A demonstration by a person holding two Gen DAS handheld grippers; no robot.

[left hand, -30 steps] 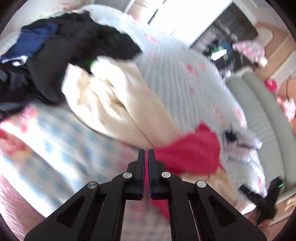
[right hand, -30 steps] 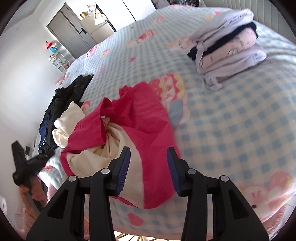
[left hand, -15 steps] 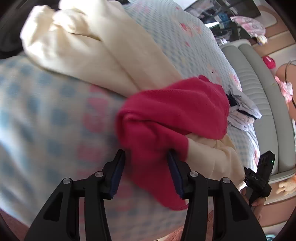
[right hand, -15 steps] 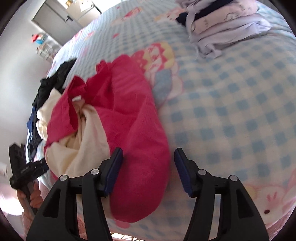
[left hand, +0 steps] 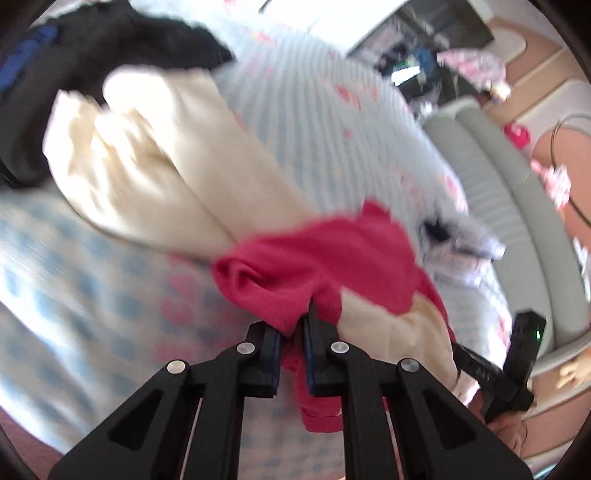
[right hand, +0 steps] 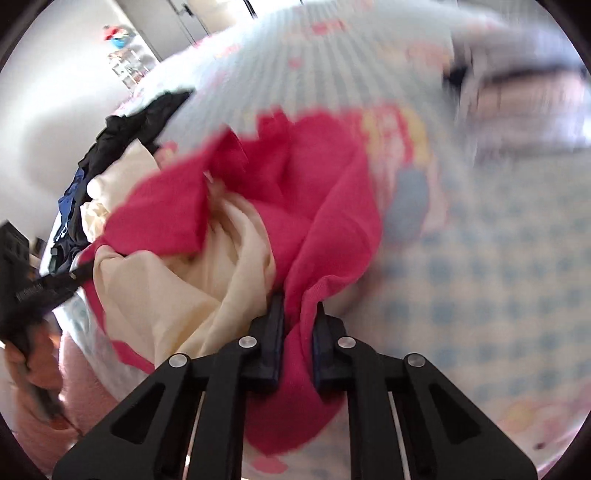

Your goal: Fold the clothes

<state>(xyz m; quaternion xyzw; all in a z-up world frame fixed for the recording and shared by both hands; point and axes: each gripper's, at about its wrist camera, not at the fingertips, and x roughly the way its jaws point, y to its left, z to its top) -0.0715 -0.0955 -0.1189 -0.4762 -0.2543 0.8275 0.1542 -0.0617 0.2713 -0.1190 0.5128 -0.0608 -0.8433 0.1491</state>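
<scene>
I had the left gripper (left hand: 291,354) and the right gripper (right hand: 298,339) each clamped on the crumpled red knit garment (right hand: 325,206) near the checked bed's (right hand: 480,295) edge.

This is a bedroom in a home. A big bed (right hand: 498,280) fills most of both views. Its cover is white with little blue squares and pink cartoon pictures. Clothes lie all over it: a red top (right hand: 325,206), a cream cloth (left hand: 147,166), and a dark heap (left hand: 110,40) of black and blue things. A neat stack of folded clothes (right hand: 517,96) sits farther back on the bed. A soft grey padded edge (left hand: 517,177) curves along one side of the bed. Grey cupboard doors (right hand: 162,26) stand by a white wall, with a small shelf of bright little things (right hand: 122,48) close to them.
</scene>
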